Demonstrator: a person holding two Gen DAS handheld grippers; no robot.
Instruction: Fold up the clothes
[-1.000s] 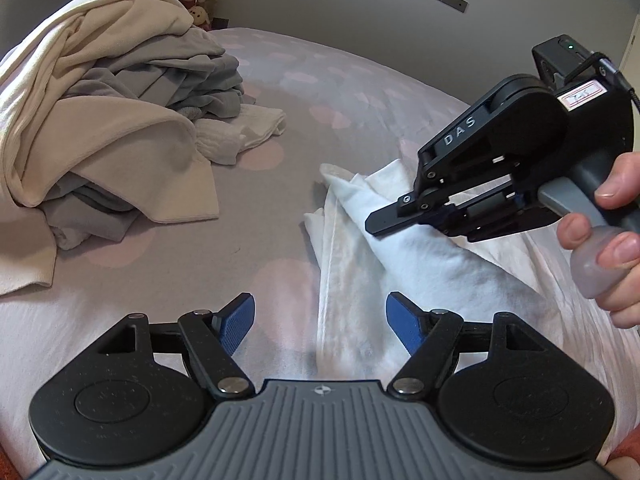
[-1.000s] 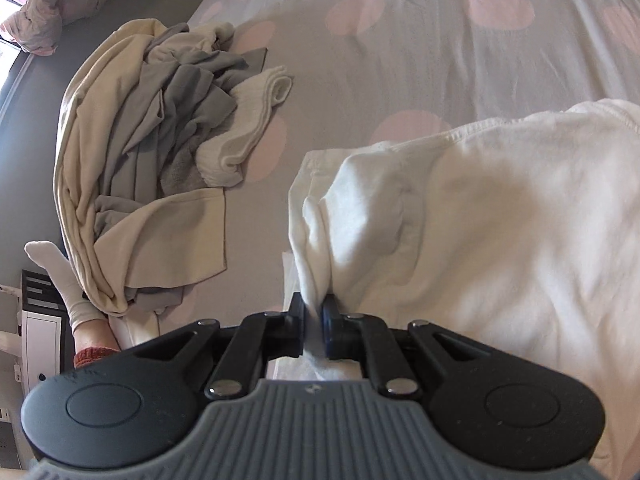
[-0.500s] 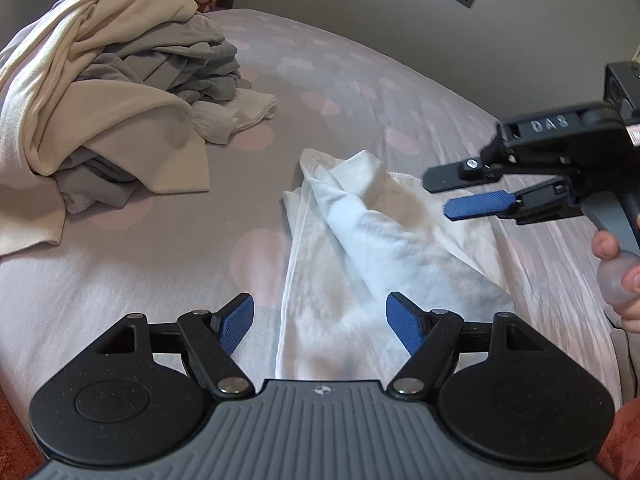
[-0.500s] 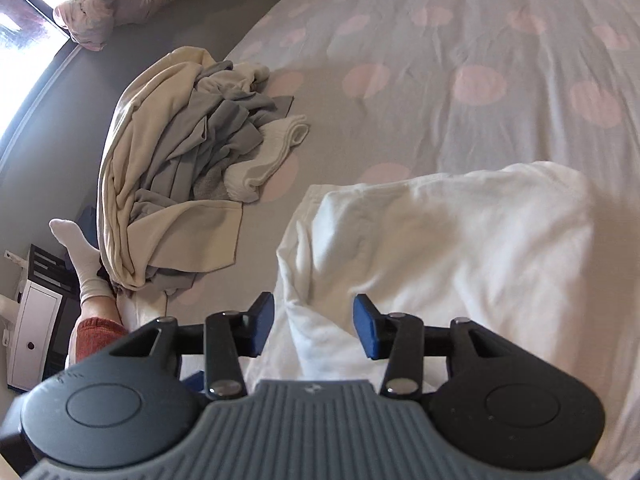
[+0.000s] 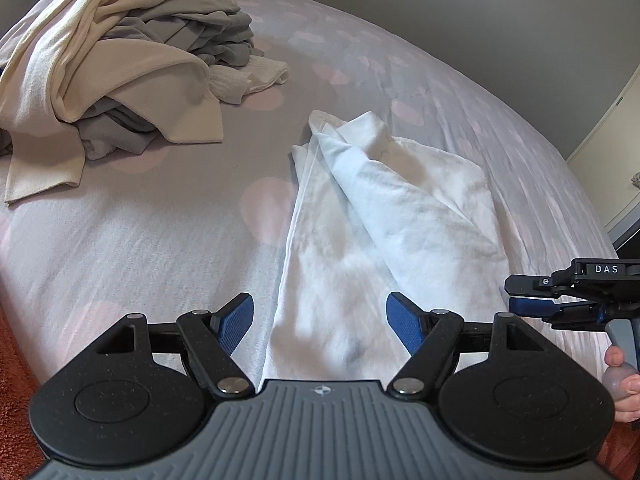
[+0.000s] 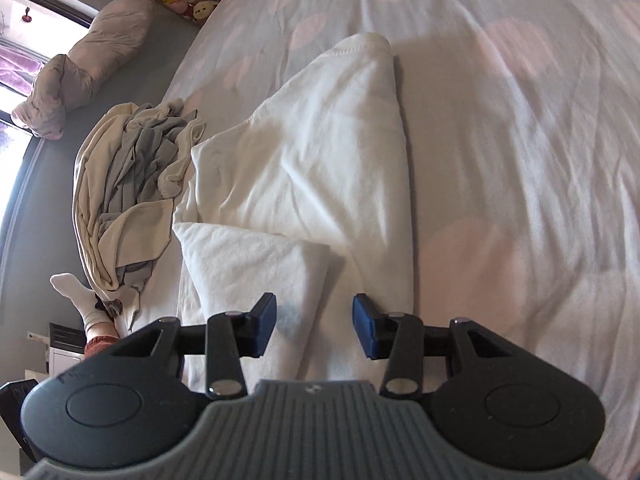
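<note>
Your left gripper (image 5: 320, 316) is spread wide above the near end of the white garment (image 5: 384, 216), gripping nothing. Your right gripper (image 6: 314, 322) is also spread and empty over the same cloth. The garment lies partly folded on the spotted bedsheet (image 5: 140, 232); the laundry pile (image 5: 120, 64) sits at ten o'clock.

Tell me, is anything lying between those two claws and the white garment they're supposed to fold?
Nothing visible does. The left claw and the right claw both hang open right over the white garment, with only air between. The pile of cream and grey clothes sits apart on the bedsheet, off to the side.
</note>
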